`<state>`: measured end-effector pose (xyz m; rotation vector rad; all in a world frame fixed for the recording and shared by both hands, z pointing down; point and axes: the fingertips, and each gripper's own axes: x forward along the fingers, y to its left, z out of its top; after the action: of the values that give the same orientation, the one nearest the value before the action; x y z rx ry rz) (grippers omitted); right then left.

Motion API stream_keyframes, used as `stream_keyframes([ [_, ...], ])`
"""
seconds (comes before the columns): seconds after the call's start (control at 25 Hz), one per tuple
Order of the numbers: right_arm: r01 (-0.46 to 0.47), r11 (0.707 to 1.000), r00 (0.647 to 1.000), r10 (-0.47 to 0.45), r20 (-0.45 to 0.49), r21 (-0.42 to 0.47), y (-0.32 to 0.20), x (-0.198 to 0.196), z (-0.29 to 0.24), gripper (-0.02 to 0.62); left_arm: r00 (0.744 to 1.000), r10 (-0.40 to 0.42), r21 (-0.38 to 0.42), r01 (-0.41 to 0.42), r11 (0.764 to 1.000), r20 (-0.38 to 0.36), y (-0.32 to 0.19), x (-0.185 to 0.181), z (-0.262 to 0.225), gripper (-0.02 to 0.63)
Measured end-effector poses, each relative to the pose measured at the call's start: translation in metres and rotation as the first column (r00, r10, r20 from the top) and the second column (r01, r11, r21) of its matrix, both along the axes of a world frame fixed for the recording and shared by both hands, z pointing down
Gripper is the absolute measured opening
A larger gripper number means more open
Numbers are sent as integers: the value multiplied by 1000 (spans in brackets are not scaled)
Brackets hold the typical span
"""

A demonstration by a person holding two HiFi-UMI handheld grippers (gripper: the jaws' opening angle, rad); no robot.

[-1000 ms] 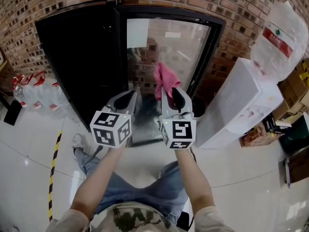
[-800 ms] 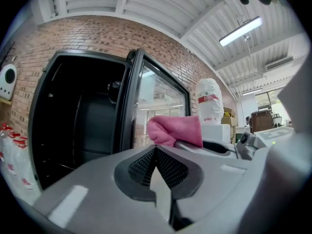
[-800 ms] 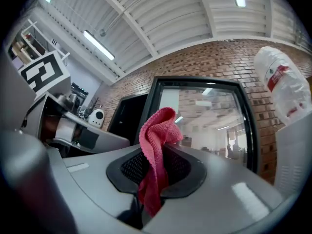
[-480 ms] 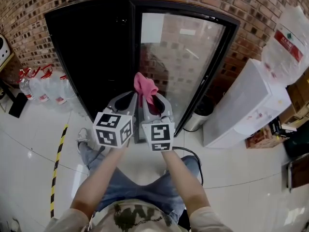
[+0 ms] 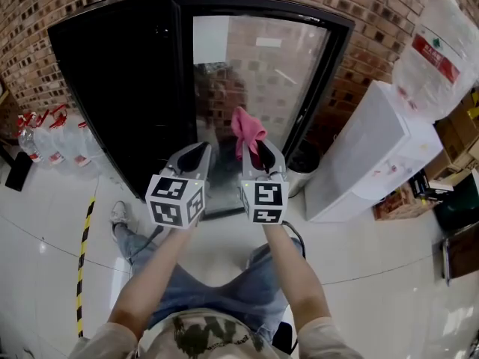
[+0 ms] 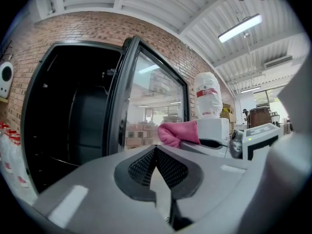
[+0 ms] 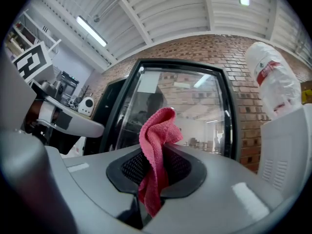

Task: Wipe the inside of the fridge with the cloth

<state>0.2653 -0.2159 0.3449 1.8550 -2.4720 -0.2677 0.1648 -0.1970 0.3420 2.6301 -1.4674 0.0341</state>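
Observation:
A tall black fridge (image 5: 112, 88) stands against the brick wall with its glass door (image 5: 254, 88) swung open to the right; the inside is dark. My right gripper (image 5: 256, 152) is shut on a pink cloth (image 5: 247, 129) that sticks up out of the jaws, in front of the glass door. In the right gripper view the cloth (image 7: 155, 155) hangs folded between the pads. My left gripper (image 5: 196, 155) is shut with nothing in it, just left of the right one, before the fridge's open front. The left gripper view shows the fridge opening (image 6: 68, 121) and the cloth (image 6: 178, 133).
A white water dispenser (image 5: 367, 155) with a big bottle (image 5: 430, 58) stands at the right. A metal bin (image 5: 303, 163) sits beside the door. Water bottles (image 5: 45, 140) line the wall at left. Cardboard boxes (image 5: 456, 140) at far right. Yellow-black tape (image 5: 84, 253) marks the floor.
Both grippers shifted slightly right relative to the fridge since half a second ago; the cloth stays clamped in the right gripper. The view swung back to the left.

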Motion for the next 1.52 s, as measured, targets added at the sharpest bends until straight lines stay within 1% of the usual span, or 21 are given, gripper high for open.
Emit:
stream_keyframes([
  [0.16, -58, 998, 998, 58, -18, -23, -12, 47, 7, 71, 1000, 13, 2, -13, 1000, 3, -4, 12, 3, 3],
  [0.4, -163, 985, 987, 163, -4, -50, -31, 115, 12, 72, 1000, 29, 5, -29, 1000, 9, -14, 30, 9, 3],
  [0.52, -198, 978, 980, 198, 3, -62, -38, 137, 12, 72, 999, 41, 11, -41, 999, 24, -18, 39, 13, 3],
  [0.64, -208, 976, 978, 208, -3, -66, -37, 142, 10, 72, 998, 49, 25, -50, 998, 34, -19, 46, 13, 3],
  [0.76, -173, 984, 985, 173, 10, -41, -20, 117, 5, 72, 998, 45, 44, -46, 998, 39, -18, 47, 14, 3],
  [0.88, -83, 996, 996, 83, 45, -16, 3, 65, 4, 72, 999, 21, 67, -24, 997, 49, -15, 38, 19, 3],
  [0.96, -12, 1000, 998, 13, 68, -18, 16, 24, 10, 72, 998, 26, 74, -30, 997, 50, -11, 29, 25, 3],
  [1.04, 47, 999, 996, -46, 73, -19, 26, -13, 20, 72, 999, 27, 68, -30, 997, 34, -7, 16, 33, 3],
  [1.16, 106, 994, 992, -105, 66, -24, 34, -55, 38, 72, 1000, -18, 64, 18, 998, 5, -3, -10, 42, 3],
  [1.36, 143, 987, 990, -142, 25, -68, 32, -93, 75, 72, 996, -85, 58, 86, 995, -17, -4, -39, 55, 3],
  [1.44, 143, 986, 990, -142, 21, -88, 30, -98, 86, 72, 995, -94, 45, 95, 994, -26, -4, -45, 62, 3],
  [1.52, 133, 986, 991, -132, 16, -105, 27, -94, 95, 72, 995, -96, 33, 97, 995, -36, -5, -47, 67, 3],
])
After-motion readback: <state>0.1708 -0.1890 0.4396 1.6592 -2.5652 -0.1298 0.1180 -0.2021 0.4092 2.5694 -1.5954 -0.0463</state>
